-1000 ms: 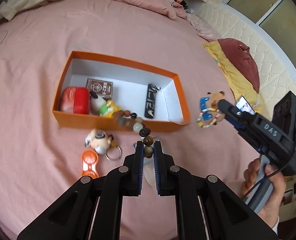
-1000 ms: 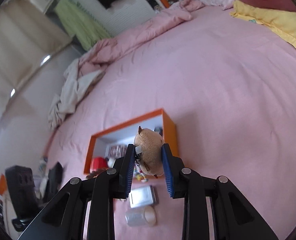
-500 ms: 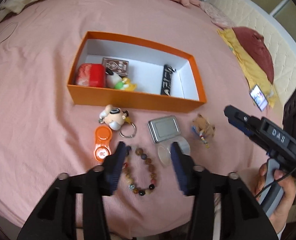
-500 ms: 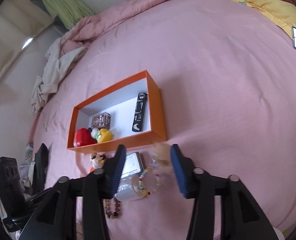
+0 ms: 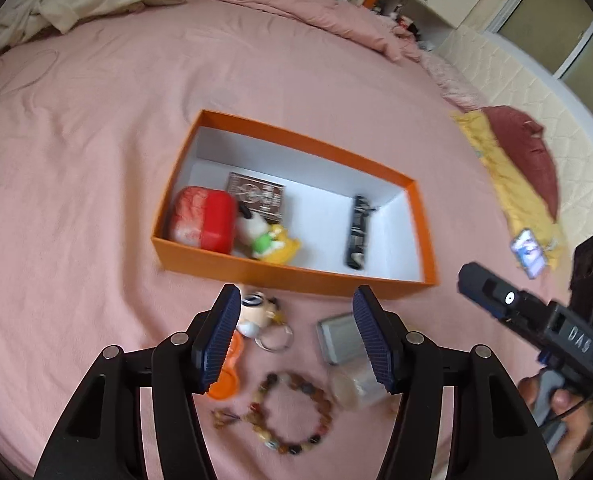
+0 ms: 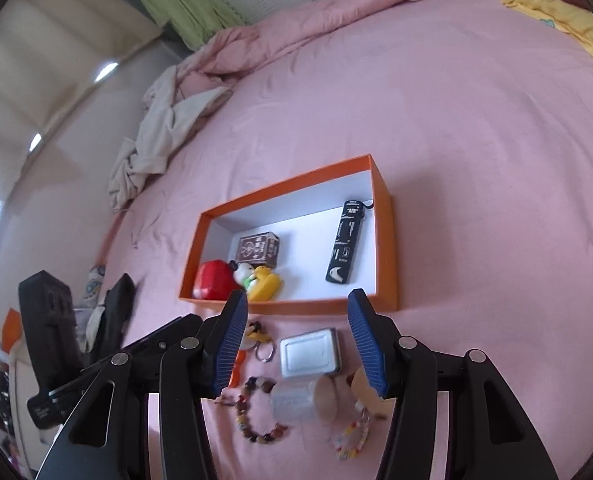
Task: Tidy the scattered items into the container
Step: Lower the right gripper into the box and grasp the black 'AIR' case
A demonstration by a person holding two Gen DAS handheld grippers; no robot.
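1. The orange box (image 5: 296, 282) sat on the pink bed (image 5: 96, 152), holding a red case (image 5: 202, 220), a brown card pack (image 5: 256, 194), a small white and yellow toy (image 5: 266, 240) and a black stick (image 5: 358, 232).
2. Just outside its near wall lay a cartoon-head keyring (image 5: 256, 312), an orange tag (image 5: 228, 384), a metal tin (image 6: 310, 352), a clear jar (image 6: 304, 400) on its side and a bead bracelet (image 5: 292, 416).
3. A plush charm (image 6: 366, 396) with a coloured bead loop lay beside the jar.
4. The left tongs (image 5: 296, 338) stood released, nothing between them.
5. The right tongs (image 6: 296, 340) were also released, empty above the tin.
6. A hand (image 5: 556, 404) gripped the right handle.
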